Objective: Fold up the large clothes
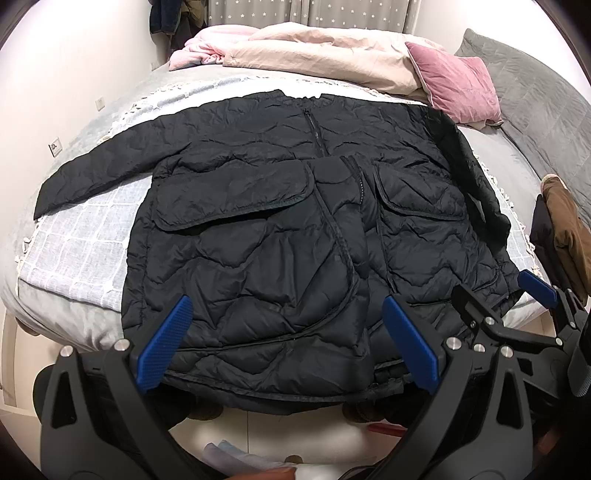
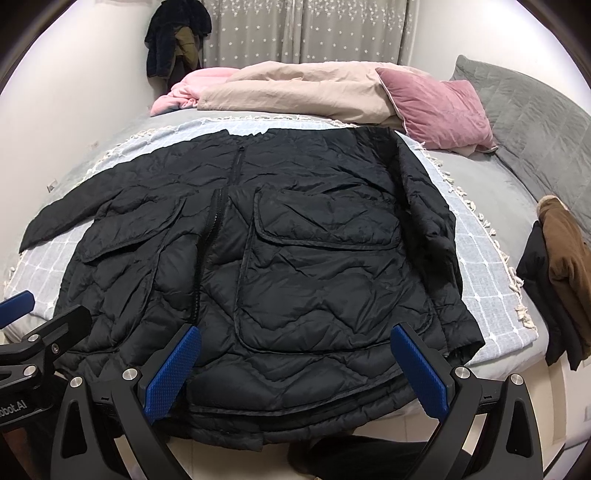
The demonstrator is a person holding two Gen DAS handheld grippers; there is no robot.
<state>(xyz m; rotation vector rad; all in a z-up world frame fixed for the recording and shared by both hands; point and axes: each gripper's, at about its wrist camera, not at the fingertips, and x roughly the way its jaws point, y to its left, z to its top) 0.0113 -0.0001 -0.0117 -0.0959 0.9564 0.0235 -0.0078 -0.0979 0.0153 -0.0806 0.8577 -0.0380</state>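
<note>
Our left gripper [image 1: 288,339] and right gripper [image 2: 297,367] hover spread wide, empty, over the hem of the black jacket [image 2: 258,266]. It lies flat on a checked blanket [image 2: 476,254] covering the bed [image 2: 491,173], curtains [image 2: 306,33] behind.

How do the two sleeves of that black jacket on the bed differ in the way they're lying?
The left sleeve sticks out sideways, flat on the checked blanket, clear of the black jacket. The right sleeve runs down alongside the jacket's body, close against its side, with its cuff near the bed's front edge. The left sleeve's cuff lies farther up the bed. Both are the same black quilted fabric, and neither is folded in yet.
</note>
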